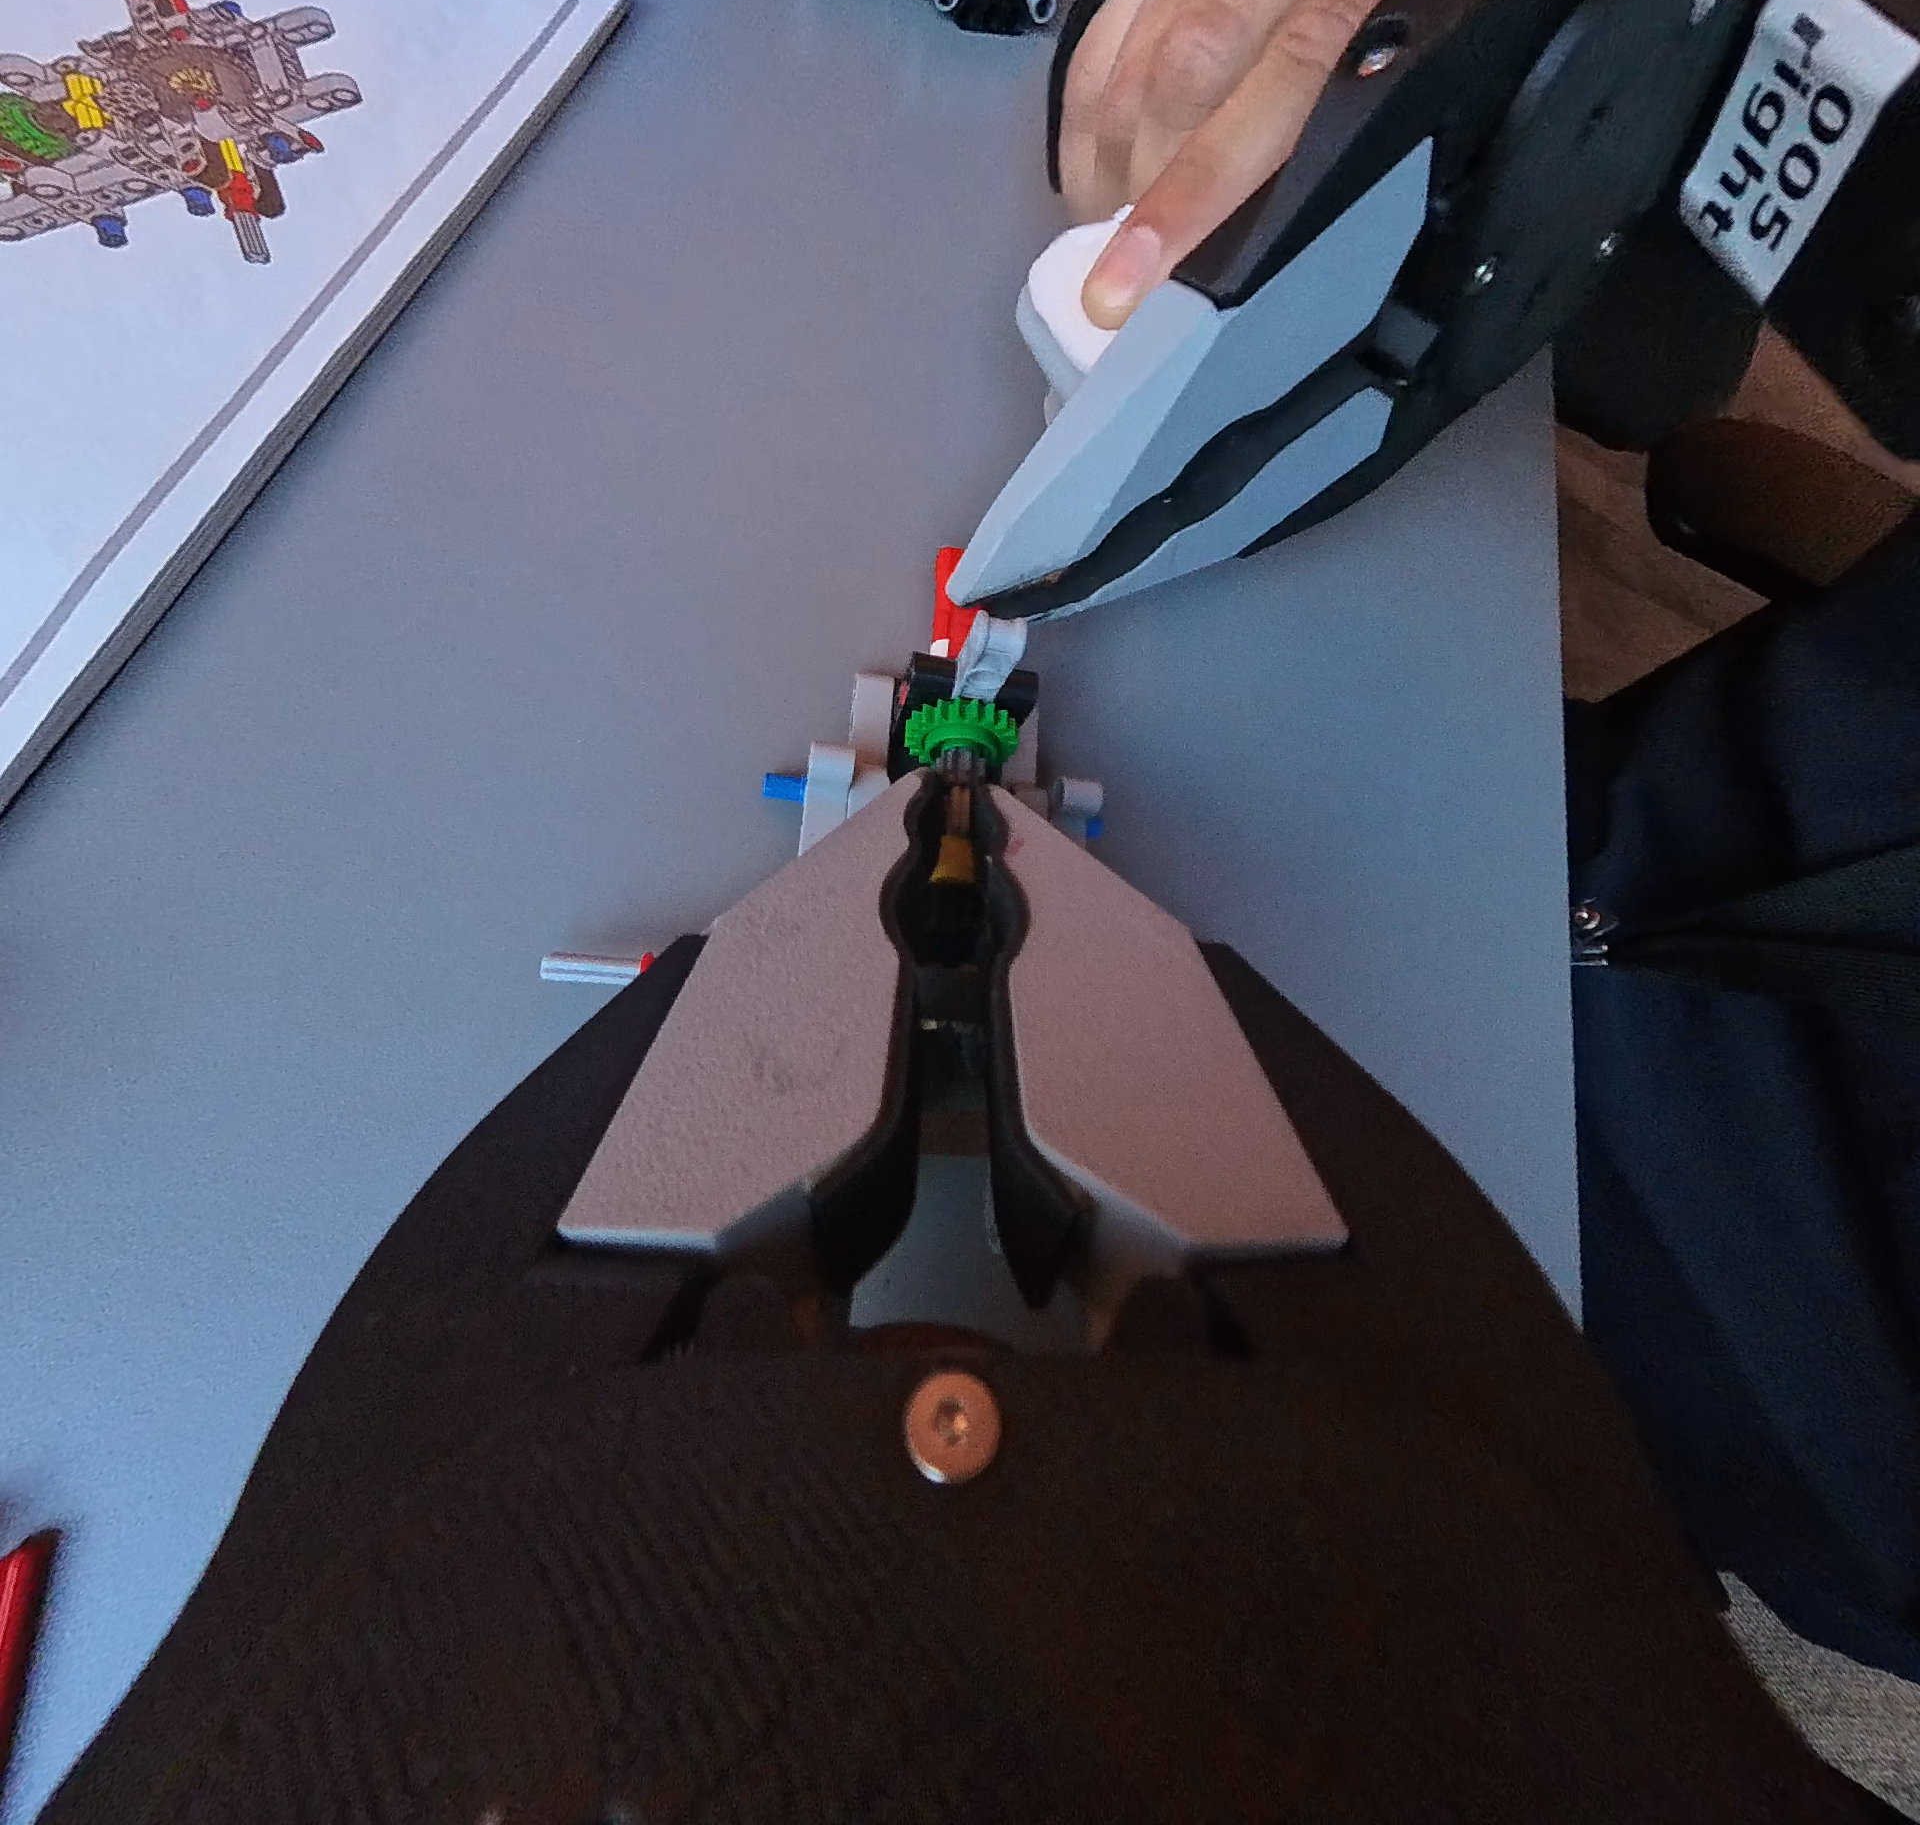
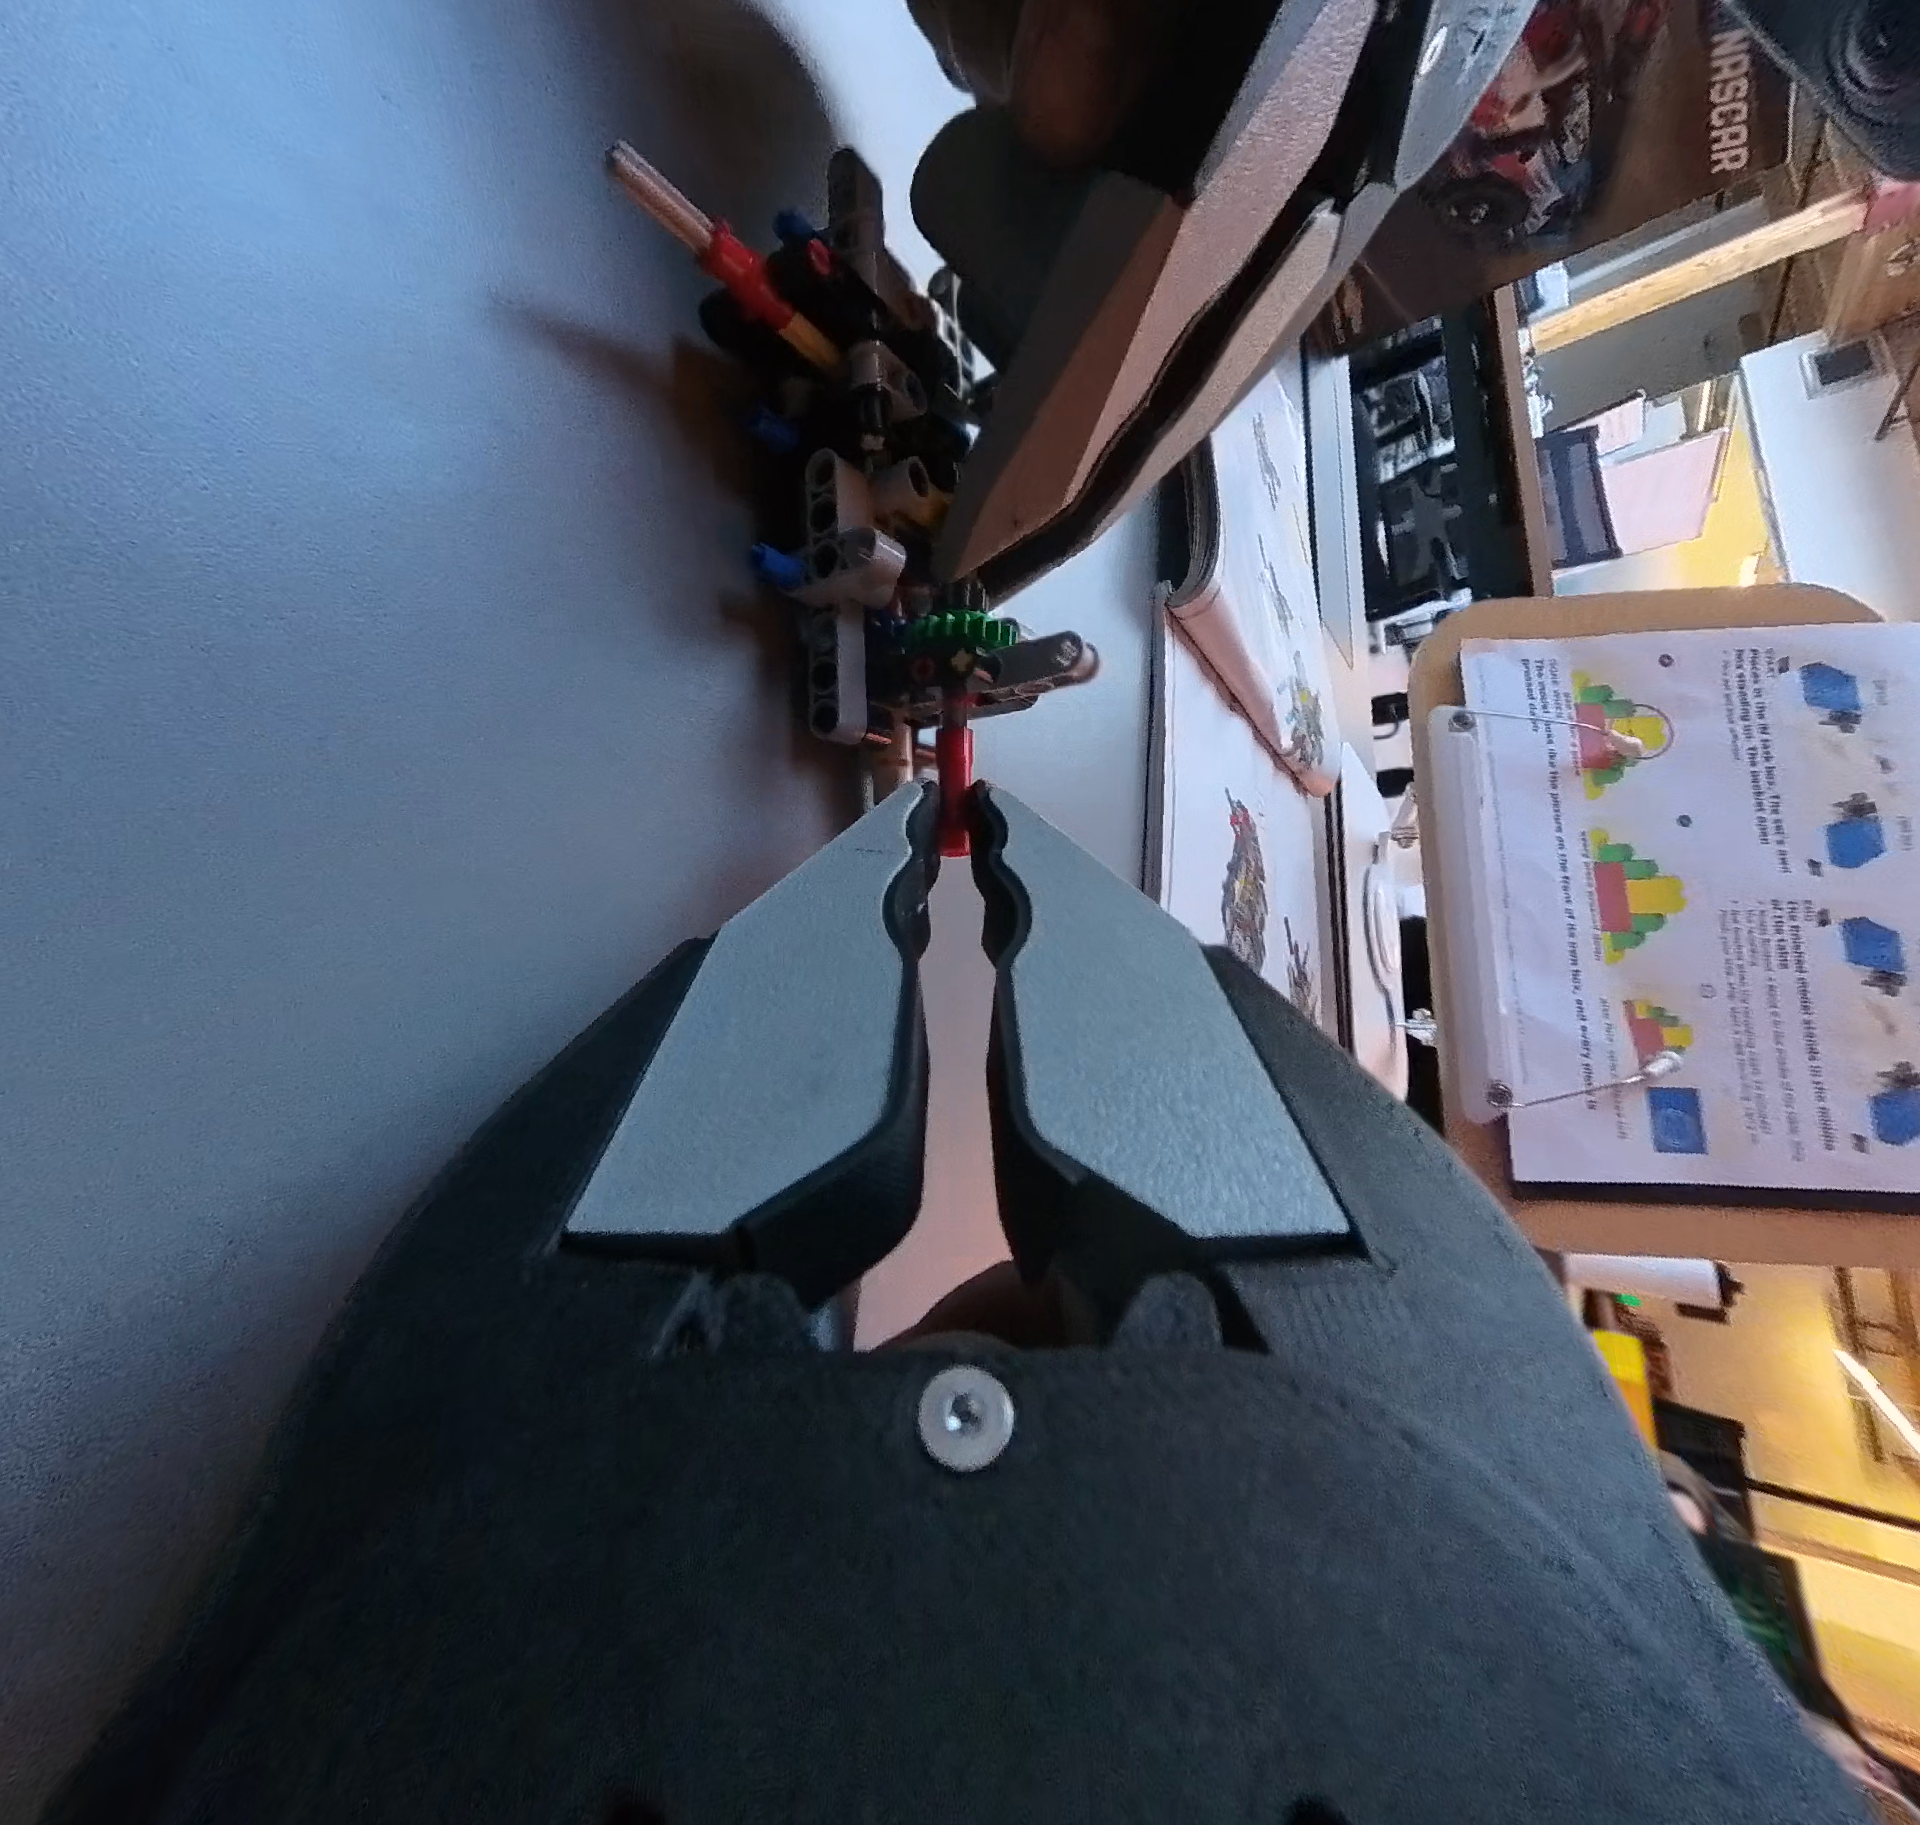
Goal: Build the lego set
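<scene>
Together, the left hand-held gripper [image 1: 961,788] clamps the dark axle behind the green gear [image 1: 959,731]; the right hand-held gripper [image 2: 951,819] pinches the red pin [image 2: 953,788]. Light, rigid, probably snaps apart easily.

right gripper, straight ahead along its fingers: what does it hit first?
The right gripper is shut on a red axle piece. Straight on, it would likely meet the black beam beneath the green gear; depth unclear.

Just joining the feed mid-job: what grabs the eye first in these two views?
The small brick assembly with the green gear at table centre, pinched from two sides. The left gripper is closed on the axle below the gear; the right gripper is closed on a red bush at the far end. An open instruction booklet lies to the upper left.
</scene>
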`<move>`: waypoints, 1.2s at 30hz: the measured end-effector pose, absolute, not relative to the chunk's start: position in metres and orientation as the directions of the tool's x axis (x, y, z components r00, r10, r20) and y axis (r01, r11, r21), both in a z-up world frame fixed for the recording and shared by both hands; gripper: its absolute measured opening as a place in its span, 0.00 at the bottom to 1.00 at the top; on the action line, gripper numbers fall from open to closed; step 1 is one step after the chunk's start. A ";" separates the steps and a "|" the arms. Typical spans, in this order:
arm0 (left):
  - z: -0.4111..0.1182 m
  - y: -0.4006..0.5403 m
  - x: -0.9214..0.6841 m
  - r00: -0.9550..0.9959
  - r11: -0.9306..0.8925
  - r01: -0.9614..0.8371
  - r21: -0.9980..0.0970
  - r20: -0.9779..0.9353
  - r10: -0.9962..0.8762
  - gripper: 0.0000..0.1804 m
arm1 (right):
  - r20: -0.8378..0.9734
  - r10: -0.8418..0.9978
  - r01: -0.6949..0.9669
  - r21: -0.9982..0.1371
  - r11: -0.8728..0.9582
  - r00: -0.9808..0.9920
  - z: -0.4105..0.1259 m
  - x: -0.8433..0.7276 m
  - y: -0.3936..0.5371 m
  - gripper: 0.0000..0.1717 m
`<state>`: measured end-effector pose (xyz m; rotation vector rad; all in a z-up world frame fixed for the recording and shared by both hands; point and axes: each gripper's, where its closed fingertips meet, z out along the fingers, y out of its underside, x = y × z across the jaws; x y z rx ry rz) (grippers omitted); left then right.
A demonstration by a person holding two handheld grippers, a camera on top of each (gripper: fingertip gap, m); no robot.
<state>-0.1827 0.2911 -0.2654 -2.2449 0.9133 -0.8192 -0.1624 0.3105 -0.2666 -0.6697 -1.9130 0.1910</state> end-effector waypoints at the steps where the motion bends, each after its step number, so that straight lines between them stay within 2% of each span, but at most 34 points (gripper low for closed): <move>1: -0.266 0.291 -0.183 0.577 -0.600 -0.399 -0.694 0.318 -0.752 0.02 | 0.789 0.543 0.351 -0.441 0.826 -0.287 -0.266 -0.162 0.310 0.01; 5: -0.265 0.291 -0.183 0.575 -0.599 -0.395 -0.696 0.322 -0.753 0.02 | 0.752 0.599 0.332 -0.510 0.794 -0.276 -0.266 -0.162 0.309 0.01; 12: -0.265 0.291 -0.183 0.574 -0.597 -0.394 -0.699 0.320 -0.753 0.02 | 0.835 0.482 0.305 -0.401 0.864 -0.265 -0.266 -0.162 0.308 0.01; 21: -0.265 0.292 -0.183 0.568 -0.592 -0.390 -0.706 0.322 -0.758 0.02 | 0.800 0.529 0.266 -0.465 0.845 -0.283 -0.266 -0.163 0.309 0.01; 36: -0.266 0.292 -0.181 0.582 -0.603 -0.387 -0.697 0.323 -0.746 0.02 | 0.804 0.526 0.325 -0.437 0.839 -0.276 -0.268 -0.167 0.308 0.00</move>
